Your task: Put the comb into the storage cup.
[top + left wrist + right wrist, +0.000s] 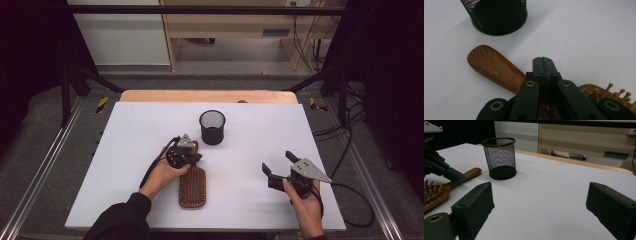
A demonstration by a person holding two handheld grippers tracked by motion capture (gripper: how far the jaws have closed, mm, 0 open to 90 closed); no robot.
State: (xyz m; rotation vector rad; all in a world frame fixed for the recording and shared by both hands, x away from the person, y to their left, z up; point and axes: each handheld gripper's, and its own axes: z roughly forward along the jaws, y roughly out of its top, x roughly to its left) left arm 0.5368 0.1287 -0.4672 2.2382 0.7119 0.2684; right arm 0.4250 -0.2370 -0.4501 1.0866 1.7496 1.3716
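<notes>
Wooden hairbrush (193, 186) lies flat on the white worktop (125, 150), bristles up, paddle toward the person, handle (495, 67) pointing away toward the black mesh cup (212, 127). Handle tip stops just short of the cup, not touching. Left gripper (544, 62) sits right over the handle where it meets the paddle; in the left gripper view its jaws are pressed together, no gap, wood showing beneath and to the side of them. Cannot tell whether any wood is pinched at the tips; it looks more like closed jaws resting on top than a real grip. Right gripper (279, 162) rests on the worktop well apart to the right, jaws spread wide, nothing between them; in the right gripper view, the bare worktop shows between the two pads, cup and brush off to the left.

Step in hand reads as getting hold of the brush by its handle, probably to stand it in the cup. To do that well: open the left jaws first, drop them so one pad goes each side of the handle's narrow neck, squeeze across the width and not the rounded top, since polished wood will likely slip. Grip near the paddle so the handle end stays free to enter the cup, lift level, tip upright over the rim. Right gripper could steady the cup, a light mesh thing that may tip
</notes>
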